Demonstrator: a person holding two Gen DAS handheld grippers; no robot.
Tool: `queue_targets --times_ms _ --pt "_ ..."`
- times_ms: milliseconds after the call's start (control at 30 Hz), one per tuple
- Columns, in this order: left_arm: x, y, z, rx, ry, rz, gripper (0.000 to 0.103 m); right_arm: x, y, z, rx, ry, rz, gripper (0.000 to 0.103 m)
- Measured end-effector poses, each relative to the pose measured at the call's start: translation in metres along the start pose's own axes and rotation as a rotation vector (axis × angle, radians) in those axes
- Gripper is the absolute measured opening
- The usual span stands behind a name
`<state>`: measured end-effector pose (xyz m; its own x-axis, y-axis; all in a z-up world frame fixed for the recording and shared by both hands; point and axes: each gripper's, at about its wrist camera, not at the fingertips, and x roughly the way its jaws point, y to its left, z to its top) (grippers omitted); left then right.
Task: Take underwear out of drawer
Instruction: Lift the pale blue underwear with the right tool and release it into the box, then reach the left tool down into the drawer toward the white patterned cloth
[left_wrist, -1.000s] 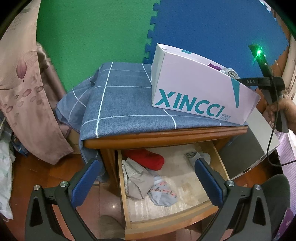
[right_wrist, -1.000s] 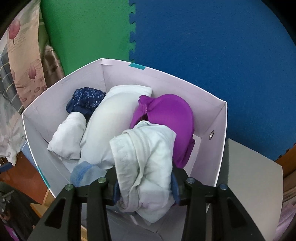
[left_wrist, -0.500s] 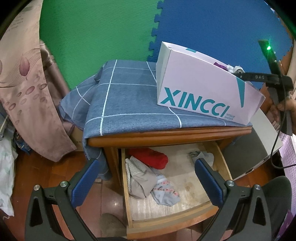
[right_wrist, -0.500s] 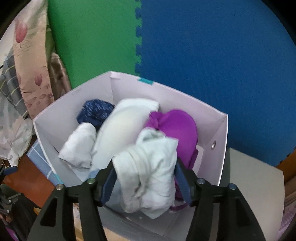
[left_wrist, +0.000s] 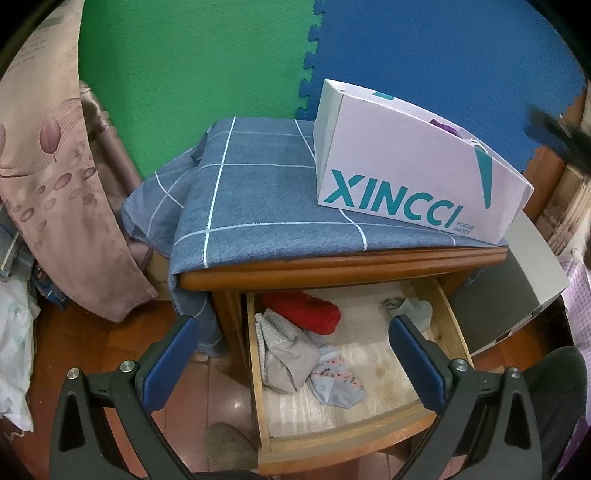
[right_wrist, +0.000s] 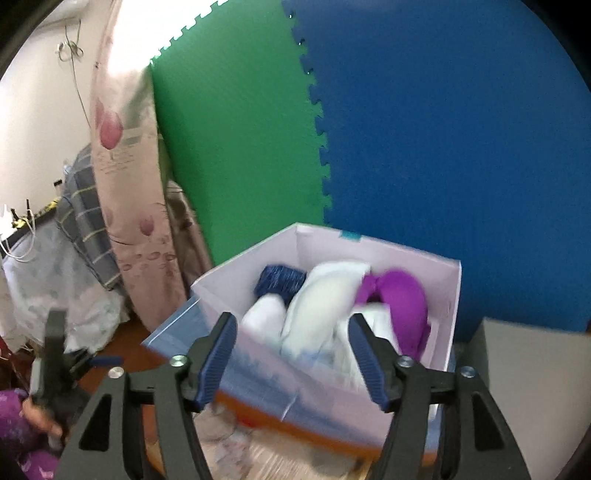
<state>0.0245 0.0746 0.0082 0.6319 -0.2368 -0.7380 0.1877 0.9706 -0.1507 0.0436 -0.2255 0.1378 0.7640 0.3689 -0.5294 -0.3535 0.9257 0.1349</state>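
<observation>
The drawer (left_wrist: 439, 413), light wood with a darker front, stands pulled open beneath the cabinet top. Inside lie a red rolled garment (left_wrist: 306, 312) at the back left, a grey crumpled piece (left_wrist: 290, 363) touching a pale floral-print piece (left_wrist: 338, 384) in front of it, and a grey item (left_wrist: 412, 308) at the back right.

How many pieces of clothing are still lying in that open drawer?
4 that I can make out: a red piece at the back left, a grey one in front, a floral one beside it, and a grey one back right. More may be hidden underneath.
</observation>
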Motion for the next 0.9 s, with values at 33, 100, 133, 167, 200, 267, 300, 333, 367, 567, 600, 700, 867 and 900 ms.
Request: queue_targets --times_ms 33,100,133,167,200,267,300,333,367,567,600,700,867,900 --pt "0.000 0.001 0.000 -0.003 0.003 0.000 0.102 -0.008 0.001 -0.013 0.008 -0.003 0.001 0.070" --pt "0.000 0.005 0.000 -0.012 0.009 -0.001 0.102 -0.020 -0.001 -0.044 0.022 0.017 -0.027 0.070" --pt "0.001 0.007 0.000 -0.019 0.013 -0.003 0.102 -0.025 -0.007 -0.060 0.041 0.029 -0.050 0.070" --pt "0.002 0.010 0.000 -0.028 0.020 -0.006 0.102 -0.028 -0.014 -0.071 0.066 0.037 -0.055 0.070" --pt "0.002 0.010 0.000 -0.033 0.024 -0.007 0.102 -0.031 -0.027 -0.086 0.126 0.051 -0.057 0.070" --pt "0.004 0.012 0.000 -0.041 0.037 -0.011 0.102 -0.035 -0.051 -0.107 0.239 0.065 -0.074 0.070" --pt "0.006 0.012 0.000 -0.043 0.043 -0.009 0.102 -0.036 -0.062 -0.115 0.296 0.069 -0.075 0.070" --pt "0.007 0.011 0.000 -0.040 0.048 -0.006 0.102 -0.036 -0.072 -0.119 0.359 0.079 -0.076 0.070" --pt "0.008 0.010 -0.001 -0.034 0.053 0.000 0.102 -0.040 -0.079 -0.118 0.388 0.062 -0.055 0.070" --pt "0.029 -0.009 -0.008 0.031 0.148 -0.004 0.102 -0.047 -0.083 -0.121 0.410 0.017 -0.016 0.070" --pt "0.034 -0.014 -0.011 0.046 0.168 -0.001 0.102 -0.047 -0.083 -0.120 0.407 0.014 -0.007 0.070" --pt "0.049 -0.035 -0.020 0.124 0.200 0.020 0.102 -0.049 -0.081 -0.118 0.404 0.009 0.003 0.071" --pt "0.064 -0.071 -0.036 0.281 0.202 0.065 0.102 -0.057 -0.089 -0.121 0.435 -0.009 0.017 0.071" --pt "0.068 -0.075 -0.039 0.299 0.202 0.078 0.102 -0.059 -0.091 -0.122 0.445 -0.014 0.019 0.071"
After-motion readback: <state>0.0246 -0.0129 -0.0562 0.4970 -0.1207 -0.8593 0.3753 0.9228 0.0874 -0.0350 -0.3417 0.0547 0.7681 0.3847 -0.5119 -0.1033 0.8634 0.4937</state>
